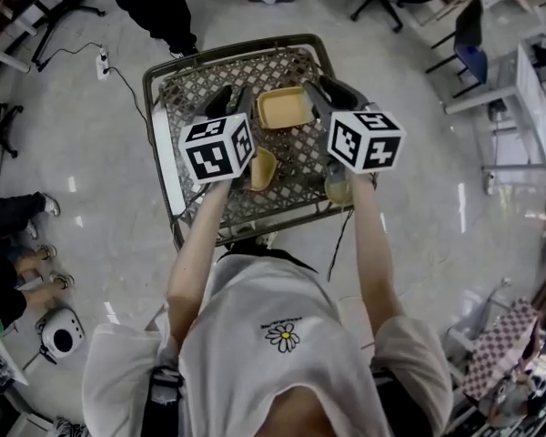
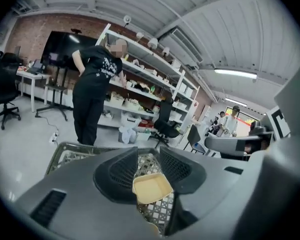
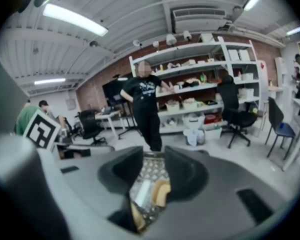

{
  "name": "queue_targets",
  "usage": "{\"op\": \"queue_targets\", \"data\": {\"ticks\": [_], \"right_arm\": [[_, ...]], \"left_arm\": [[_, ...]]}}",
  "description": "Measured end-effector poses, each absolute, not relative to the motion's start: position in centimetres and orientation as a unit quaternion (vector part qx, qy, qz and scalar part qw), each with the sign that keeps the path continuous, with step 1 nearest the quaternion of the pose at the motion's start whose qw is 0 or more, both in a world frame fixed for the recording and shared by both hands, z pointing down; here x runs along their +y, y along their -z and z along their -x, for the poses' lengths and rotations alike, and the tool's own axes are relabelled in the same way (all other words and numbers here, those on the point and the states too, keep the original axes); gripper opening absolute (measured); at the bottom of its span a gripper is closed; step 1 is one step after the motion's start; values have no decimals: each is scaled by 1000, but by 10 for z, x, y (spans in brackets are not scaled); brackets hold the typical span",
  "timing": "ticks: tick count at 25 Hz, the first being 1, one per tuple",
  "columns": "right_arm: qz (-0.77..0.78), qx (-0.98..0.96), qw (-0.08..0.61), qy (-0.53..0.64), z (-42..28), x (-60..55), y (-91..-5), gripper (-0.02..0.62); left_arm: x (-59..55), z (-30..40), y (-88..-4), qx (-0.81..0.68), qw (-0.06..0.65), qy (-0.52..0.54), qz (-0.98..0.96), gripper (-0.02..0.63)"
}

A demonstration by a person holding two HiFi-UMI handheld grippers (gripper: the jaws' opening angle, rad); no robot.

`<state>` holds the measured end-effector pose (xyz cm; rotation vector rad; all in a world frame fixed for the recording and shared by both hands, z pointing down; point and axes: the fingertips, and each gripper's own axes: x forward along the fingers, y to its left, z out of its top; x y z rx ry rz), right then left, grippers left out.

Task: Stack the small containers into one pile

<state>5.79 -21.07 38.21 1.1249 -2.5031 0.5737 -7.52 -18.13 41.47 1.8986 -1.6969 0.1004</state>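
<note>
Our left tool and right tool hung with jaws apart, empty, over the desk, where containers lay unstacked. We judged this a reach; next, close squarely on one rim.

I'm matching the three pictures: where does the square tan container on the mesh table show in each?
Head view: square tan container at upper centre, on the mesh table.
Left gripper view: it sits low centre, in the jaw gap.
Right gripper view: blurred tan shape in the jaw gap, probably it.
Shared landmark: the person in black beyond the table.
</note>
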Motion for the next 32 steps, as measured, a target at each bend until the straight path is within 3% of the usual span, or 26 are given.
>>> {"op": "queue_targets", "data": {"ticks": [11, 27, 32], "right_arm": [[-383, -799, 340, -315, -98, -279, -580, 133], [-344, -736, 424, -400, -118, -280, -681, 132], [-350, -729, 433, -398, -119, -281, -689, 69]], "left_arm": [[-226, 44, -586, -583, 437, -158, -667, 167], [-227, 22, -657, -546, 498, -218, -638, 121], [-230, 27, -658, -554, 488, -220, -637, 100]]}}
